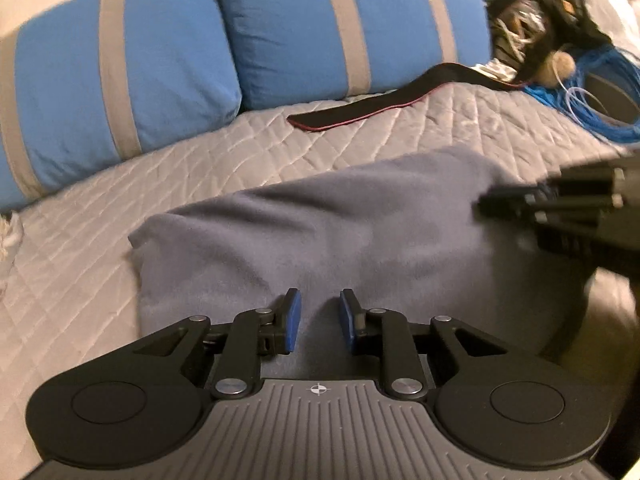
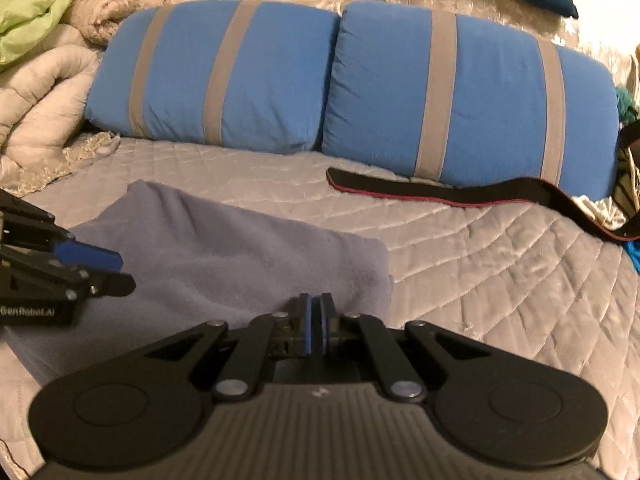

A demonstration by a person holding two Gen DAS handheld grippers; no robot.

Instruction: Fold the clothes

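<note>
A grey-blue garment (image 1: 340,232) lies folded on the quilted bed; it also shows in the right wrist view (image 2: 240,256). My left gripper (image 1: 319,316) hovers over its near edge, jaws open and empty. It appears from the side in the right wrist view (image 2: 108,268). My right gripper (image 2: 317,316) is shut, with a thin fold of the garment's near right edge seemingly between its blue pads (image 2: 307,328). It shows blurred at the right of the left wrist view (image 1: 492,200).
Two blue pillows with grey stripes (image 2: 340,80) line the back of the grey quilt (image 2: 480,248). A black strap with red edging (image 2: 460,194) lies before them. Bundled blankets (image 2: 44,80) sit at the left; blue cords and clutter (image 1: 592,92) at the right.
</note>
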